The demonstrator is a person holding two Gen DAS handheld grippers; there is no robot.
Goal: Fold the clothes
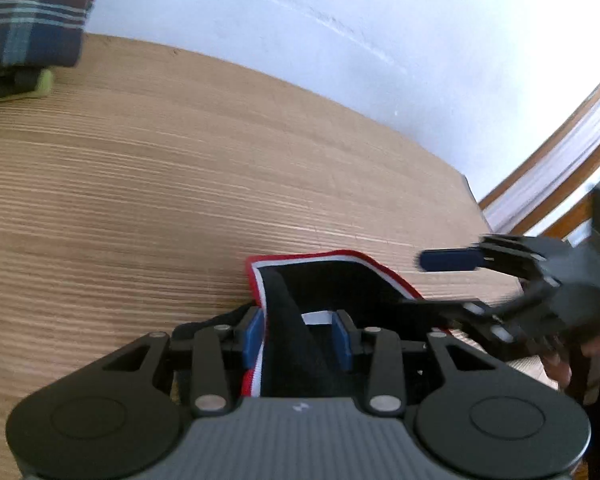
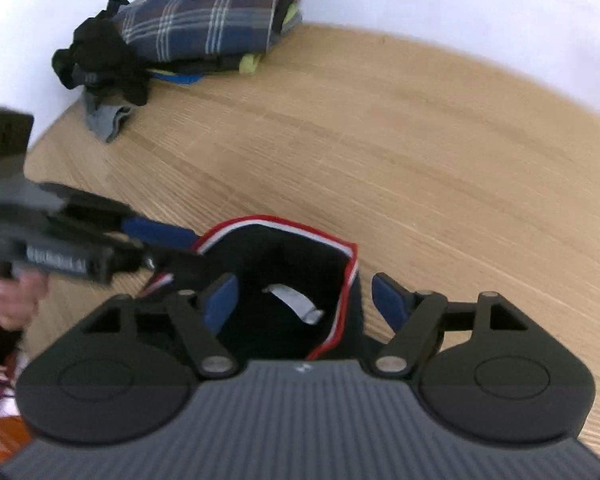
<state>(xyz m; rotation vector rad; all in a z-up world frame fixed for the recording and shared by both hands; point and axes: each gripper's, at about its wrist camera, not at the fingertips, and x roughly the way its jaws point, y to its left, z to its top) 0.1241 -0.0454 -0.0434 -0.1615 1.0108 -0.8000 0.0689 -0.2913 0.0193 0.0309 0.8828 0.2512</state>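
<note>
Two grippers: both work one black garment (image 1: pixel 320 280) trimmed in red, white and blue, low over a wooden worktop (image 1: pixel 180 180).
Left gripper (image 1: pixel 298 340): blue pads sit narrow around a bunched fold of the black cloth, seemingly pinching it.
Right gripper (image 2: pixel 304 300): jaws spread wide, straddling the garment's collar opening without pressing it; a white label (image 2: pixel 296 302) shows between them.
Garment position: directly at both sets of jaws, its trimmed edge (image 2: pixel 284 226) arcing away across the wood.
Key relation: the left gripper appears nearer and already engaged; the right needs closing on the trimmed edge at its right jaw.
Open room: bare worktop stretches ahead of both tools, ample for laying cloth flat.
Edges: a stack of clothes topped by plaid cloth (image 2: pixel 208 20) sits far back by the wall (image 1: pixel 380 20), well apart.
</note>
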